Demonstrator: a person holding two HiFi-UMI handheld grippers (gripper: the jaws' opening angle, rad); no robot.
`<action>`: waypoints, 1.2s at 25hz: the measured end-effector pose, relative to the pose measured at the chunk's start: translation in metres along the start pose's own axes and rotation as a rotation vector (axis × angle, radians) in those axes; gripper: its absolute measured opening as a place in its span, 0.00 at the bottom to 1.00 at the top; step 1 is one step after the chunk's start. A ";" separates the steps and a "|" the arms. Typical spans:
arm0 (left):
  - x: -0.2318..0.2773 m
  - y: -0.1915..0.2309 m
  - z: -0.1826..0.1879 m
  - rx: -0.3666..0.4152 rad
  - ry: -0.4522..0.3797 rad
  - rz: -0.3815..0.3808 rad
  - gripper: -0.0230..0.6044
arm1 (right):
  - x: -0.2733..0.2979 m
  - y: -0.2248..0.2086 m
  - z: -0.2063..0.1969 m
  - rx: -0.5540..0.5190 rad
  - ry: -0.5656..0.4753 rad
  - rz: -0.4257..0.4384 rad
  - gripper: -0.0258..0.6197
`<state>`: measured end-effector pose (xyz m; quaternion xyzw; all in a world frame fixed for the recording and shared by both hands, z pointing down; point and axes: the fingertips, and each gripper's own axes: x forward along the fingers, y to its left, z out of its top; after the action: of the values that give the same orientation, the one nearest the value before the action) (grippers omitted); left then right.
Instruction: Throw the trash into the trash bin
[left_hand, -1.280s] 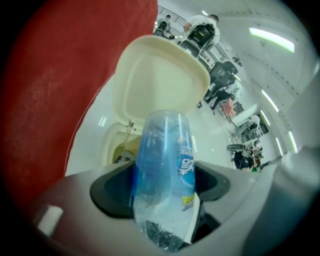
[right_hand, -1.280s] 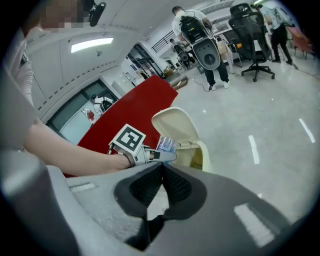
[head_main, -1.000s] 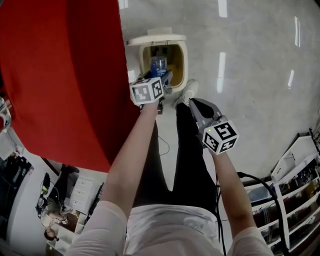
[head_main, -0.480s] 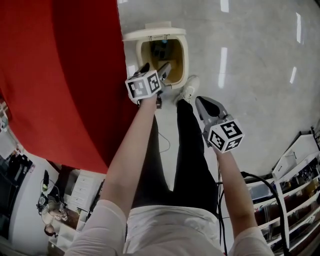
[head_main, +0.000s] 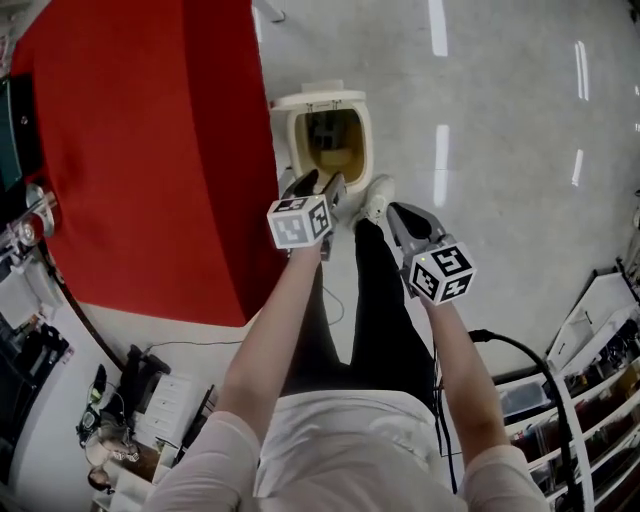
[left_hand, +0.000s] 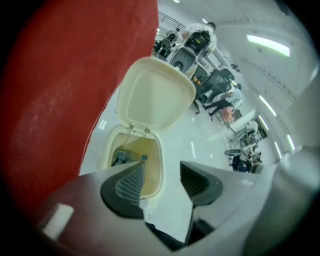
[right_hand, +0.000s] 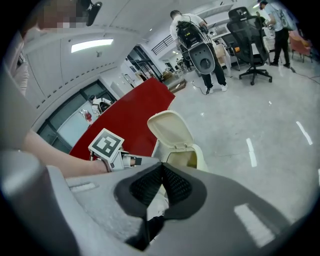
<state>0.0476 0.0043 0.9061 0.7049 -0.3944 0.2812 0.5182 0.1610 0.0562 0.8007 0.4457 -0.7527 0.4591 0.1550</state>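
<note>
1. Since a second ago the bottle has left the left gripper. Back then it hung in the jaws right over the trash bin, and now it lies down inside the bin.
2. It's a clear plastic bottle with a small round blue cap, lying against the bin's yellowish inner wall on the side nearest the red tabletop.
3. Left jaws have just been closing partway, but they stand apart with nothing between them. Through the gap you only get shiny floor and a bit of the bin's rim. The pads are dark and ribbed, and the shells around them are smooth grey.
4. Right gripper hangs near the bin's front, on the side away from the tabletop. Its jaws are together with the tips touching, and nothing is in them. Same dark textured pads.
5. The bin is smooth cream plastic with a rounded-rectangle mouth. Its hinged lid, same rounded shape, stands up open at the back.
6. The tabletop is draped in matte red cloth that hangs just beside the bin.
7. The floor around the bin is pale grey and polished, with long light streaks reflected in it.
8. A white sneaker sits right at the bin's front corner.
</note>
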 end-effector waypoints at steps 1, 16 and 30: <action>-0.010 -0.007 0.004 0.010 -0.010 -0.008 0.39 | -0.006 0.007 0.005 -0.009 -0.005 -0.001 0.04; -0.229 -0.084 0.045 0.203 -0.138 -0.105 0.04 | -0.099 0.136 0.073 -0.147 -0.042 0.026 0.04; -0.379 -0.126 0.067 0.436 -0.279 -0.122 0.04 | -0.170 0.206 0.122 -0.276 -0.128 0.020 0.04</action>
<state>-0.0471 0.0600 0.5165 0.8543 -0.3489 0.2282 0.3105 0.1086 0.0825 0.5132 0.4410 -0.8215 0.3233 0.1619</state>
